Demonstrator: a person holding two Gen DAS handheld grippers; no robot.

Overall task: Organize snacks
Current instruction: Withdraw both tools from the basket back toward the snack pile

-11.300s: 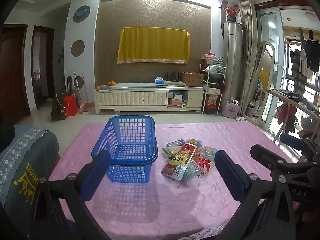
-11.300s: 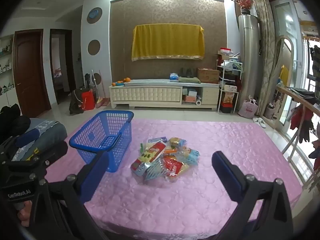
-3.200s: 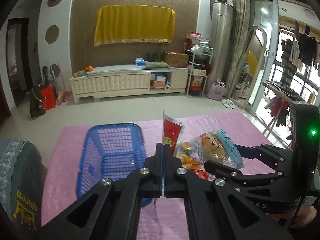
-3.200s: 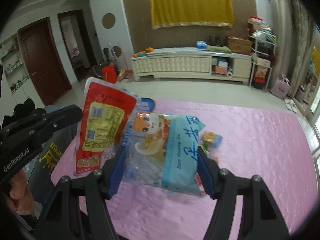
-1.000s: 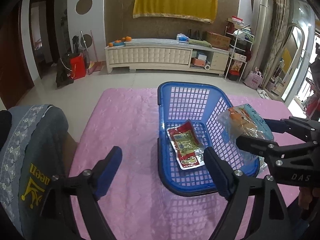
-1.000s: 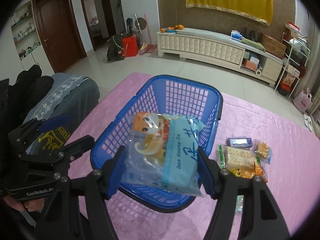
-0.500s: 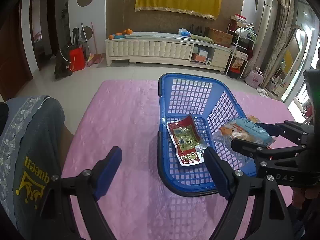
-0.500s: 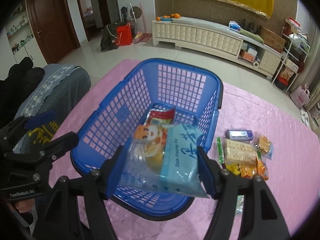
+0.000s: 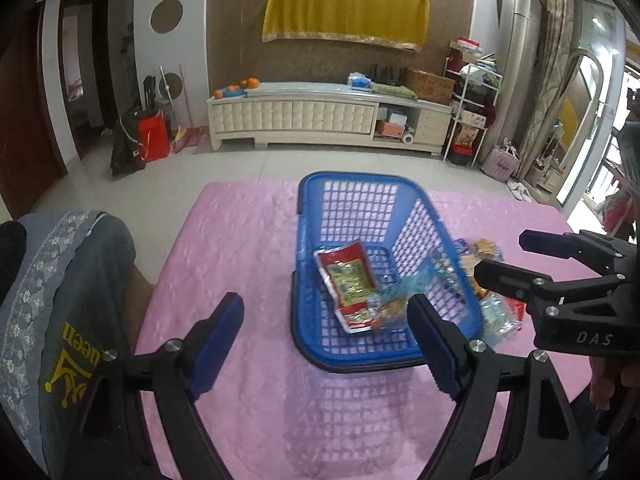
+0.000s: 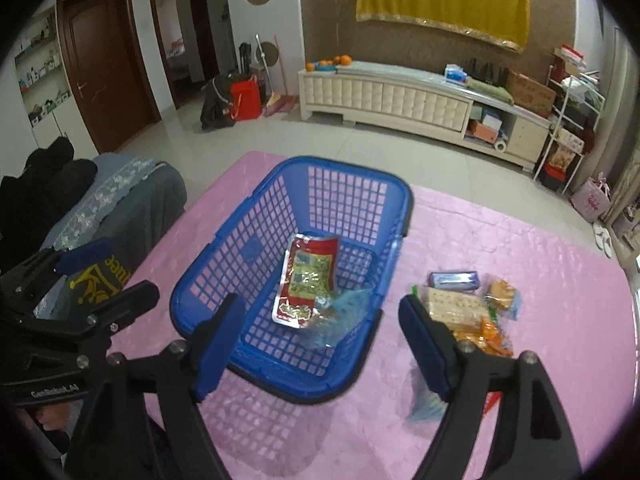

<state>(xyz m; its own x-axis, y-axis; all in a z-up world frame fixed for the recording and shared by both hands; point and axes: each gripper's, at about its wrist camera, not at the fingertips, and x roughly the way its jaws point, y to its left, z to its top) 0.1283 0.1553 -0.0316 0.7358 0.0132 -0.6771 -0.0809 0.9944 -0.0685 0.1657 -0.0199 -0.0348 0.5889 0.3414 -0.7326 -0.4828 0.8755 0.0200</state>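
Above the blue basket (image 10: 288, 380), both grippers spread and empty.
Right gripper (image 10: 320, 336), its jaws just opened, hangs over the near rim beside left gripper (image 9: 326, 346); inside lie a blue packet (image 10: 340, 316) and red packet (image 10: 308, 276); right of it, loose snacks (image 10: 468, 308).

You've got 1 blue basket (image 10: 256, 216) w/ 2 snack packs inside: 1 red pouch (image 10: 308, 280), 1 clear-blue bag (image 10: 340, 316). Beside it on the pink surface (image 10: 520, 360), a pile of loose snacks (image 10: 468, 308), approx 5–6 pkts; exact count unclear, they overlap. 2 tongs: left (image 9: 328, 344), right (image 10: 316, 344).
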